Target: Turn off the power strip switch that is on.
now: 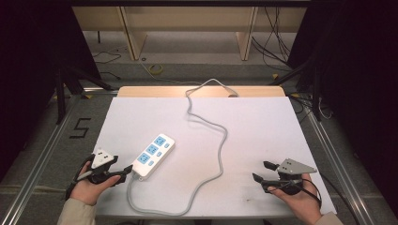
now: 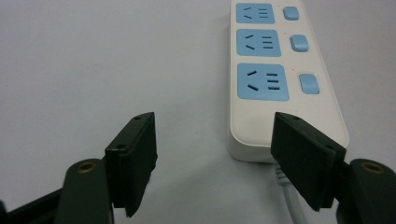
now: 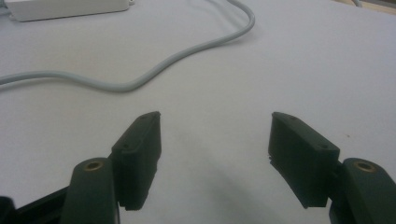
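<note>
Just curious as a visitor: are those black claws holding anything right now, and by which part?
Nothing is held. Both the left claw and right claw are open and empty.

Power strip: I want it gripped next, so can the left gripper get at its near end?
Probably yes. The left gripper is open right beside the power strip, nothing lies between them; only the cord leaves that end.

A white worktop (image 1: 263,136) fills the middle of the frame. A black "5" marking (image 1: 80,127) lies on the grey floor at left. A yellow cable coil (image 1: 156,69) sits upper centre beneath wooden shelving (image 1: 187,18).
</note>
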Tool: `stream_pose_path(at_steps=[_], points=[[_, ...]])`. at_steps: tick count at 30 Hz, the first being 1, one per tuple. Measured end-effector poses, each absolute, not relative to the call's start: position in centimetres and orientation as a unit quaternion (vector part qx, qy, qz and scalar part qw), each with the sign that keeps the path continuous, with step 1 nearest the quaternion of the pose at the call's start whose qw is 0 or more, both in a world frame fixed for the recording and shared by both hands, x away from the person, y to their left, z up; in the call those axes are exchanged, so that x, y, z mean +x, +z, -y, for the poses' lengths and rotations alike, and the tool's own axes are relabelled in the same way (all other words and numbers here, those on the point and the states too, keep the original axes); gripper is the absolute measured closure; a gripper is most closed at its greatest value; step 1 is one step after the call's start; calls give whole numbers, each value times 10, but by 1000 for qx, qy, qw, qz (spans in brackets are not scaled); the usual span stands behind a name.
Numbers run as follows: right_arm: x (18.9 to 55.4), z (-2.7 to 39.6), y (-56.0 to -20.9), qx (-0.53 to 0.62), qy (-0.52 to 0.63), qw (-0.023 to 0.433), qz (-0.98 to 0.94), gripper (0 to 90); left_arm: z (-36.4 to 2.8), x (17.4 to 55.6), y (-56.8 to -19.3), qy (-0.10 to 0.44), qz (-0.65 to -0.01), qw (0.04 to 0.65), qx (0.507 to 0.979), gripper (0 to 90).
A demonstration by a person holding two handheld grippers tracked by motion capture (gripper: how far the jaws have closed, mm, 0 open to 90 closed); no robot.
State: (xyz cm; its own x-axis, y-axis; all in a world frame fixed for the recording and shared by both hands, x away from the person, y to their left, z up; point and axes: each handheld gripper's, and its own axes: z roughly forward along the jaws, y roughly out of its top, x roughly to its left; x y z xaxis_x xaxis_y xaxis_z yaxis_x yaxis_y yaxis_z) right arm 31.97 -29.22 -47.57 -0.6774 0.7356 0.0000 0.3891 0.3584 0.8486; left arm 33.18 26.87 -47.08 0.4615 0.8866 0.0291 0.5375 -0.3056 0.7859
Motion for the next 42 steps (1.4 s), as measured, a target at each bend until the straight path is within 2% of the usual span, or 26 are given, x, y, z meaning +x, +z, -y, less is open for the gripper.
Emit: stream_pose_path(at_steps=[2, 7, 9, 10, 11, 12, 13, 15, 16, 32, 42], points=[[320, 292, -476, 351, 444, 195, -801, 354, -268, 332, -470, 239, -461, 367, 772, 342], [317, 293, -475, 352, 444, 197, -800, 354, -268, 333, -465, 253, -456, 362, 773, 517], [317, 293, -475, 353, 444, 197, -800, 354, -268, 334, -462, 258, -452, 357, 776, 616], [317, 293, -475, 353, 444, 197, -800, 354, -267, 334, -461, 263, -447, 346, 782, 616], [317, 293, -475, 353, 444, 199, -799, 354, -267, 334, -460, 269, -444, 339, 785, 729], [317, 293, -475, 353, 444, 198, -799, 354, -266, 334, -459, 273, -443, 334, 786, 771], [317, 293, -475, 353, 444, 198, -799, 354, -266, 334, -457, 276, -443, 330, 786, 771], [317, 294, -475, 355, 442, 198, -800, 354, -264, 334, -455, 275, -443, 324, 789, 872], [317, 294, -475, 355, 442, 198, -800, 354, -263, 334, -454, 275, -442, 319, 792, 889], [317, 293, -476, 355, 438, 193, -803, 354, -251, 334, -445, 241, -435, 317, 808, 894], [317, 293, -476, 355, 437, 193, -804, 355, -245, 336, -441, 238, -436, 311, 811, 895]])
